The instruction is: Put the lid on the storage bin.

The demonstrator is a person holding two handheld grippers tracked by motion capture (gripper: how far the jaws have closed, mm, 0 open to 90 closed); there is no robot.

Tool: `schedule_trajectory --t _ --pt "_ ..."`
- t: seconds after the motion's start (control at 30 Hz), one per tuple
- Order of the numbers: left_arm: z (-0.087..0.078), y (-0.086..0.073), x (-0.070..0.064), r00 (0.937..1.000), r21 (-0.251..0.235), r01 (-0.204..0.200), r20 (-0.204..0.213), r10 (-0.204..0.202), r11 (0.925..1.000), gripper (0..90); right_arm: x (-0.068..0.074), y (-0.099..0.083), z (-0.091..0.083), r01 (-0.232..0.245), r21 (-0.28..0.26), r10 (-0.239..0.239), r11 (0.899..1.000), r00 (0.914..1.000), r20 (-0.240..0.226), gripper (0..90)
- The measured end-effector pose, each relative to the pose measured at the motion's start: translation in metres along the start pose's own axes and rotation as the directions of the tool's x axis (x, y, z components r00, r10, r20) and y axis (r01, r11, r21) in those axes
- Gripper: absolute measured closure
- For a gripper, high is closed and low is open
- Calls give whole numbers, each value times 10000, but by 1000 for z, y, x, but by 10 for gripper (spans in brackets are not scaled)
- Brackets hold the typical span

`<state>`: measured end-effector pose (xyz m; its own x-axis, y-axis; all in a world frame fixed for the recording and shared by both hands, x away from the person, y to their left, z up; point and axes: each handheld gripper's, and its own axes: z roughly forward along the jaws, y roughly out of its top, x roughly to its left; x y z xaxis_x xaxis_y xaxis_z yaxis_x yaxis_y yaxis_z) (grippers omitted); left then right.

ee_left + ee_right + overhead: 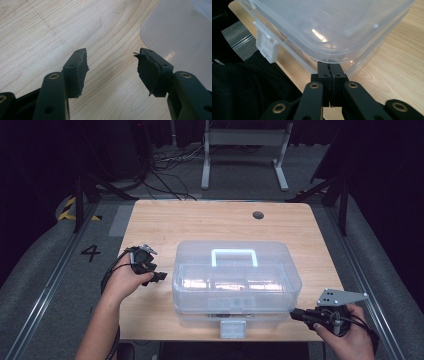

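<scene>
A clear plastic storage box (pixel 235 280) with a white handle (pixel 234 254) on its lid stands in the middle of the wooden table (pixel 165 222). Its lid sits down on the base, and a front latch (pixel 232 329) hangs at the table's near edge. My left gripper (pixel 159 276) is open beside the box's left side, with nothing between its fingers; in the left gripper view (pixel 112 65) a rounded corner of the box (pixel 180 37) lies just beyond its right jaw. My right gripper (pixel 294 314) is shut, its tips (pixel 329 65) tucked under the lid's rim (pixel 324 53) at the front right corner.
A round cable hole (pixel 258 215) sits near the table's far right. The latch (pixel 265 47) shows left of the right gripper's jaws, above dark clothing. Bare wood surrounds the box. A white metal frame (pixel 245 150) and cables lie on the floor beyond the table.
</scene>
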<state>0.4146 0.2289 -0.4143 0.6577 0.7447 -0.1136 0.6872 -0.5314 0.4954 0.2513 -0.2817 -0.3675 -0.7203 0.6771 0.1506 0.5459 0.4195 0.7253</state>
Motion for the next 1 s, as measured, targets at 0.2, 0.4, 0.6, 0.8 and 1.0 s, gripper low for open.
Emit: schedule_trajectory --t 0.2,0.4,0.6,0.8,1.0 --pt "2 1 0 10000 60 -70 19 70 10000 416 -1 -4 5 -4 353 4 9994 10000 -7 894" --pt "3 0 0 10000 78 -26 73 25 10000 416 -1 -6 6 9 470 -10 9989 10000 16 893" --pt "4 0 1 9999 147 12 123 -14 9999 416 -1 -9 8 -9 897 1 9960 10000 84 886" --pt "4 0 1 9999 157 30 146 -32 9999 416 -1 -11 7 -60 942 61 9955 10000 -8 867" --pt "3 -2 1 10000 32 57 22 -57 10000 413 -3 -10 -2 -39 705 34 9975 10000 71 790"
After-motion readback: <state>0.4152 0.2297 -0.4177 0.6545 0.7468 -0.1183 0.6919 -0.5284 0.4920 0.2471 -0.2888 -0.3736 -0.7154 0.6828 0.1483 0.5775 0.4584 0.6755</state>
